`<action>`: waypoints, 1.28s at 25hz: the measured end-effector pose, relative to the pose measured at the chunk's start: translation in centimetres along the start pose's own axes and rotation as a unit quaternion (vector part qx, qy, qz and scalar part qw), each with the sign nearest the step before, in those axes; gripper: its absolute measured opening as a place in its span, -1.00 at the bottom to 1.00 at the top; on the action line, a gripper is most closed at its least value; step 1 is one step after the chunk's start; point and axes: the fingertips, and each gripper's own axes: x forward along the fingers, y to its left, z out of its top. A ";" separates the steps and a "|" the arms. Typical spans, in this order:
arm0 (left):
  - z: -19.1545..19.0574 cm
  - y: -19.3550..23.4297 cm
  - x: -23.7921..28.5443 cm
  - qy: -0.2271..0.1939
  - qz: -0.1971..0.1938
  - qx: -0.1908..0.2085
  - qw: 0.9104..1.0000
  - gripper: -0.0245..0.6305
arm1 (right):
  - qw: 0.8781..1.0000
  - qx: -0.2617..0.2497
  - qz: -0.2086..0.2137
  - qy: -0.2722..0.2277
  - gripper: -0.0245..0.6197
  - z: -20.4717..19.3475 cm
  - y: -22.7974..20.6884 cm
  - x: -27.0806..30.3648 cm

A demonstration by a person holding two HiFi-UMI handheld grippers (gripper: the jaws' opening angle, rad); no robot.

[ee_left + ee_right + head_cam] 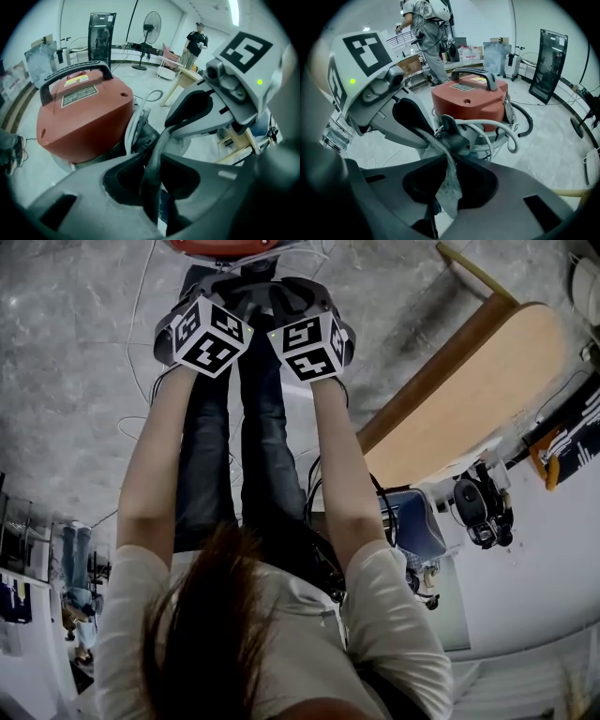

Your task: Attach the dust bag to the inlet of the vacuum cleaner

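Observation:
A red vacuum cleaner (86, 112) with a black handle stands on the floor just beyond both grippers; it is also in the right gripper view (471, 98). The dust bag is dark grey fabric (152, 180). My left gripper (153, 152) is shut on one edge of it. My right gripper (446, 157) is shut on another edge of the bag (449, 185). A dark fitting (454, 136) on the vacuum's near side sits right at the bag's top, and the contact is hidden. In the head view, both marker cubes (211, 334) (312, 345) sit side by side over the bag (272, 296).
A white hose (499, 125) and a black hose (527, 123) curl around the vacuum's base. A wooden table (469, 399) stands to the right. Cables lie on the floor (141, 352). A person (193, 44) stands far off near a fan (151, 28); another person (424, 37) stands behind the vacuum.

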 end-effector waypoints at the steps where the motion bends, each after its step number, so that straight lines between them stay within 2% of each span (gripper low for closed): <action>1: -0.1 -0.1 -0.1 0.000 -0.006 -0.010 1.000 -0.64 | 1.000 0.004 0.003 0.001 -0.71 0.0 0.1 -0.1; 4: -0.4 -0.5 -0.3 0.001 -0.025 -0.026 0.999 -0.59 | 0.999 0.026 0.030 0.003 -0.54 -0.2 0.7 -0.5; 7: -0.4 -0.9 -0.7 -0.013 -0.042 -0.046 0.998 -0.39 | 0.997 0.055 0.051 -0.012 -0.44 -0.1 1.1 -0.8; 12: -0.1 -1.0 -1.4 -0.033 -0.037 -0.062 0.997 -0.30 | 0.997 0.059 0.048 -0.024 -0.34 -0.2 1.2 -1.4; 17: 0.4 -1.0 -2.1 -0.041 -0.024 -0.063 0.997 -0.25 | 0.993 0.100 0.038 -0.048 -0.34 -0.2 0.9 -2.3; 20: 0.7 -1.4 -2.9 -0.039 -0.029 -0.077 0.996 -0.25 | 0.990 0.122 0.035 -0.061 -0.38 0.0 0.9 -2.8; 23: 1.4 -1.2 -3.9 -0.054 -0.017 -0.095 0.994 -0.26 | 0.984 0.155 0.041 -0.078 -0.43 0.6 0.9 -3.4; 26: 2.5 -1.1 -5.0 -0.073 -0.001 -0.111 0.991 -0.36 | 0.978 0.180 0.043 -0.093 -0.47 1.2 0.8 -4.2; 32: 4.5 -1.2 -6.8 -0.103 0.034 -0.108 0.988 -0.60 | 0.974 0.198 0.024 -0.110 -0.63 2.0 -0.1 -5.9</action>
